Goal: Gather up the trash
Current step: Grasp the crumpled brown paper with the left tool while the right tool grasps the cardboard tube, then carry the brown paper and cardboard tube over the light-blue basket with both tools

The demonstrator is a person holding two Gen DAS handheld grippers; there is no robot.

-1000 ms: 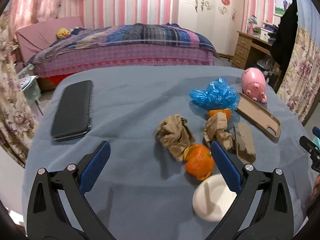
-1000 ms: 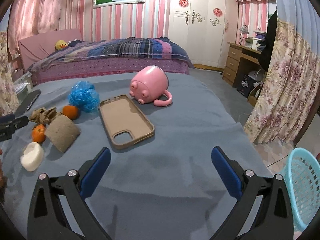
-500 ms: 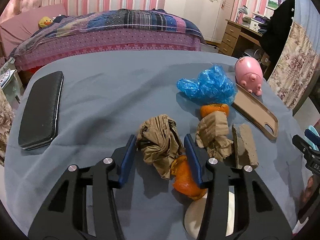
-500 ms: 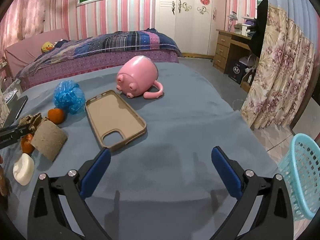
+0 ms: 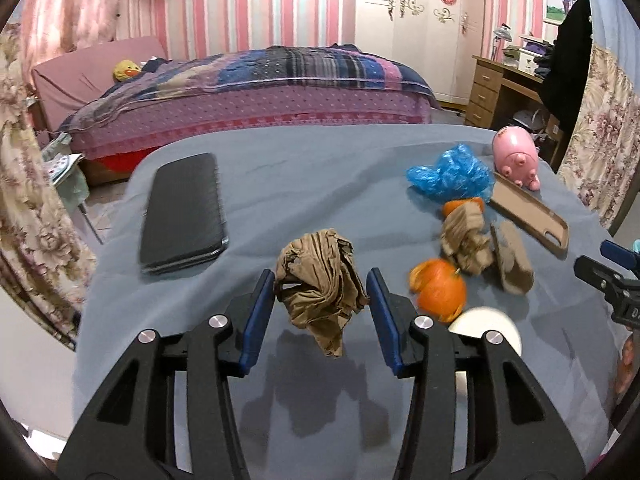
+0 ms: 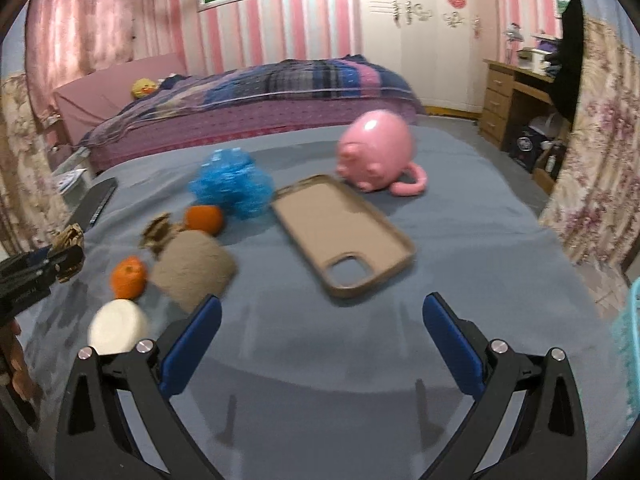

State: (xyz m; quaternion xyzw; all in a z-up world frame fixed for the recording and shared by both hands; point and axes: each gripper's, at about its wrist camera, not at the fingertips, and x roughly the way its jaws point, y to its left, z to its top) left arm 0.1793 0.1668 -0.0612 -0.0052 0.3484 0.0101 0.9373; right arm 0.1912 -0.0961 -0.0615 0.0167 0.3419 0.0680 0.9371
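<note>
Grey tablecloth; left gripper fingers clamping crumpled paper, right gripper spread, basket contents unclear.

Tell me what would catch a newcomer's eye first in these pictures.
The left gripper holds a crumpled brown paper wad lifted off the grey tablecloth. Right of it lie bright orange peels and a blue plastic bag. A pink pig mug lies tipped at the far side.
</note>
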